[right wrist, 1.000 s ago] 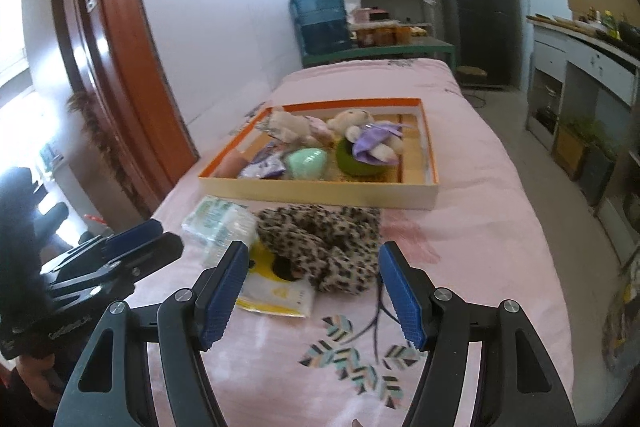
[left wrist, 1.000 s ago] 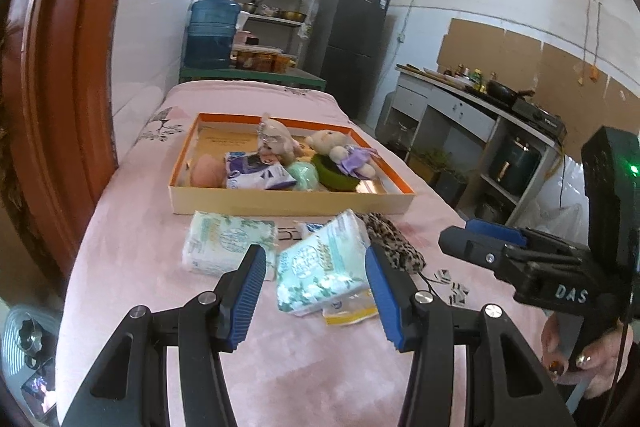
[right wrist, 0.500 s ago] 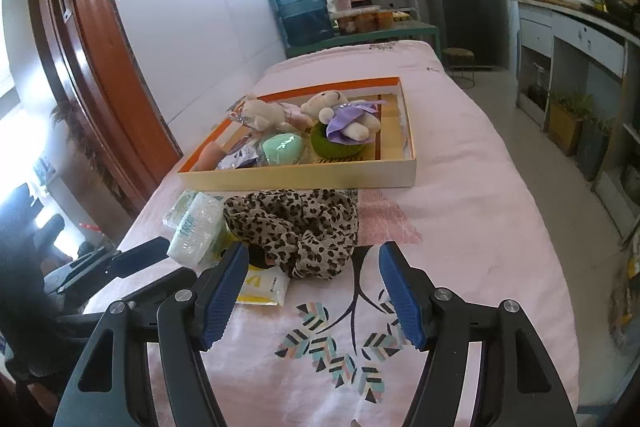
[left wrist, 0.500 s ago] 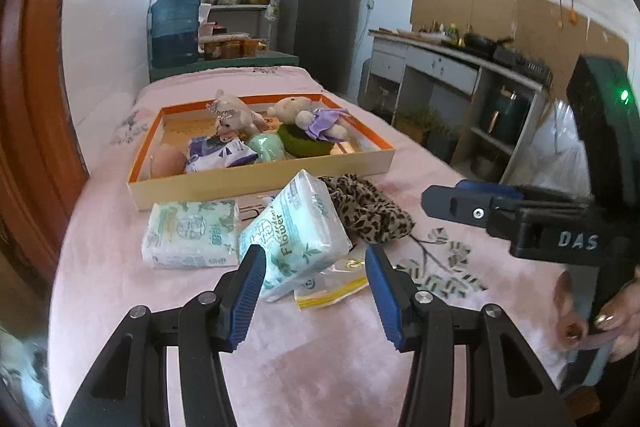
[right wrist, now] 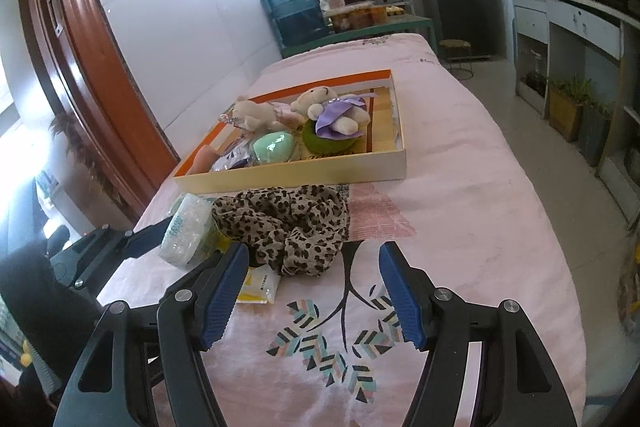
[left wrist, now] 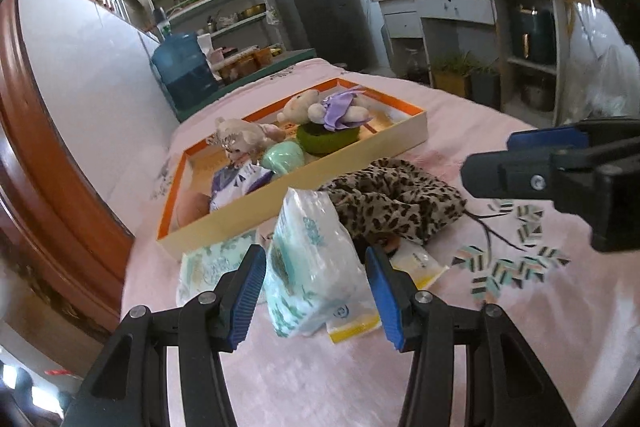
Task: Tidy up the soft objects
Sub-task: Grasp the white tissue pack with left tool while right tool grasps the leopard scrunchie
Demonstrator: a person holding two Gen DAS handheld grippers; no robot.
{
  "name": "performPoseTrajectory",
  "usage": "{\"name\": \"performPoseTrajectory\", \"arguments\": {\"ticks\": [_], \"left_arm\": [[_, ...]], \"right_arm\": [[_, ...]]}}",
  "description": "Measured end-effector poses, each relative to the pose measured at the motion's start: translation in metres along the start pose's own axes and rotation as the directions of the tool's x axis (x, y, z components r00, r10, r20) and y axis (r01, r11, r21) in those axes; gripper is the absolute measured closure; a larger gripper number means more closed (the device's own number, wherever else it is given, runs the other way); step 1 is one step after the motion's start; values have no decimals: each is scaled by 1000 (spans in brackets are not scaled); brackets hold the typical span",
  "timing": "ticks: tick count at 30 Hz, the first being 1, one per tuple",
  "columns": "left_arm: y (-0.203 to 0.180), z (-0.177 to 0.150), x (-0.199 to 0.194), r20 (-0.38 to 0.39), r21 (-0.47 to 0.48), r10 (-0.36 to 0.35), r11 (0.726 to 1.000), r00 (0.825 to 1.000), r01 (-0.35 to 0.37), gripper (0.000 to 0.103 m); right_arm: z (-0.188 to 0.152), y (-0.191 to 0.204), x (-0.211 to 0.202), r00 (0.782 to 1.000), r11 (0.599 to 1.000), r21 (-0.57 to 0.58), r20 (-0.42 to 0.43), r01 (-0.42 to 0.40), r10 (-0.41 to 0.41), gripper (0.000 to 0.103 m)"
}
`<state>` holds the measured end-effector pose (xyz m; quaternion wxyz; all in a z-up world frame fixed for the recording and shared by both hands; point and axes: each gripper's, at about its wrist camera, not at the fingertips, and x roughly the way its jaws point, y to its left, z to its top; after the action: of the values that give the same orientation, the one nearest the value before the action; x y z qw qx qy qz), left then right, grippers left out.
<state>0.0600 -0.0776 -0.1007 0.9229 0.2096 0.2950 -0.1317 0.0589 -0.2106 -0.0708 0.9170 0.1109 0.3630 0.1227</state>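
A white tissue pack with green print (left wrist: 312, 259) stands on end on the pink cloth, between the blue pads of my left gripper (left wrist: 316, 291); the pads stand open, close beside it. In the right wrist view the same pack (right wrist: 188, 227) shows beside the left gripper (right wrist: 132, 243). My right gripper (right wrist: 312, 291) is open just short of a leopard-print fabric piece (right wrist: 288, 223), which also lies behind the pack (left wrist: 392, 203). In the left wrist view the right gripper (left wrist: 540, 163) reaches in from the right. The cream box with an orange rim (left wrist: 320, 183) (right wrist: 300, 171) holds two plush bears, sponges and a purple pack.
A second tissue pack (left wrist: 208, 263) lies flat to the left, and a yellow packet (left wrist: 416, 263) (right wrist: 258, 285) sits under the leopard fabric. A wooden door frame (right wrist: 100, 87) borders the left side. A water jug (right wrist: 294, 9), shelves, a fridge and a counter stand beyond.
My left gripper has rolled and moved forward, so the upright tissue pack now sits between its pads. The right gripper edged slightly closer to the leopard fabric.
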Motion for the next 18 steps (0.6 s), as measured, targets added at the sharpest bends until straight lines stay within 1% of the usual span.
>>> {"name": "performPoseTrajectory", "arguments": {"ticks": [3,4,5,6,8,10,11,13,16,18], "left_arm": [[1,2,5,-12,7,32,999,999,-32,53],[2,2,7,-19,4,32,999,999,-32,58],[4,1,9,-27,-6,26,1000,999,-27,67],[7,1,10,-31,-17,20,1000,999,-20,70],[13,0,10,-32,-49,10,999,999,-11,78],[23,-1,7,-16,-101,-2,995,1000,0,79],[31,-2,5,-4,-141,-17,990,1000,16,79],[39,-4,2,10,-190,-51,980,999,52,80],[56,-8,-2,33,-289,-107,951,994,111,80],[61,-10,-4,43,-325,-123,937,991,130,80]], "right_arm": [[-1,0,2,1000,1000,0,-6,-4,4,34],[-1,0,3,1000,1000,-2,-9,-4,4,34],[-1,0,4,1000,1000,-6,-15,-3,3,34],[-1,1,5,1000,1000,-8,-18,-3,3,34],[-2,2,7,1000,1000,-16,-25,-8,8,34],[-3,5,10,999,999,-28,-36,-16,15,34],[-3,8,13,998,999,-39,-51,-26,24,34],[-3,10,18,997,998,-52,-74,-39,36,34],[0,16,29,996,996,-84,-91,-22,14,34],[4,19,38,995,995,-102,-101,-13,2,34]]}}
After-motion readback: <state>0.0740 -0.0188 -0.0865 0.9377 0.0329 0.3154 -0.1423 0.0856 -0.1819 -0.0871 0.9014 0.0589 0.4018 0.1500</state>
